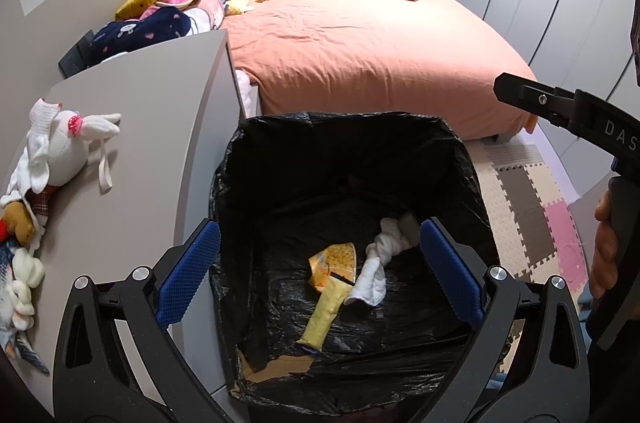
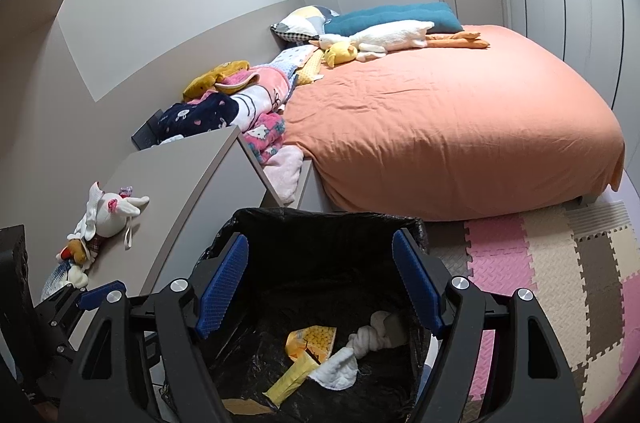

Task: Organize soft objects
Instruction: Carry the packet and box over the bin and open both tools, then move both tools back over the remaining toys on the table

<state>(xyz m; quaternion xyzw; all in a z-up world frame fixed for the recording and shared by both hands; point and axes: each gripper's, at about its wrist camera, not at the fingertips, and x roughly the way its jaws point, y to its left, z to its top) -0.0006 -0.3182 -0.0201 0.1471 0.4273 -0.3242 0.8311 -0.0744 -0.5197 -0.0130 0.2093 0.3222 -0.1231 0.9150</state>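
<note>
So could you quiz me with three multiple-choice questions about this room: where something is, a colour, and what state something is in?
1. Where does the white rabbit toy lie?
A. on the grey desk
B. on the bed
C. in the bin

2. What colour is the bed cover?
A. blue
B. orange-pink
C. green

3. How does the left hand-held gripper stand over the black-lined bin?
A. shut on a toy
B. shut, empty
C. open, empty

Answers:
1 A, it rests on the desk top beside other toys.
2 B, the whole cover is orange-pink.
3 C, its blue pads stand wide apart with nothing between them.
</note>
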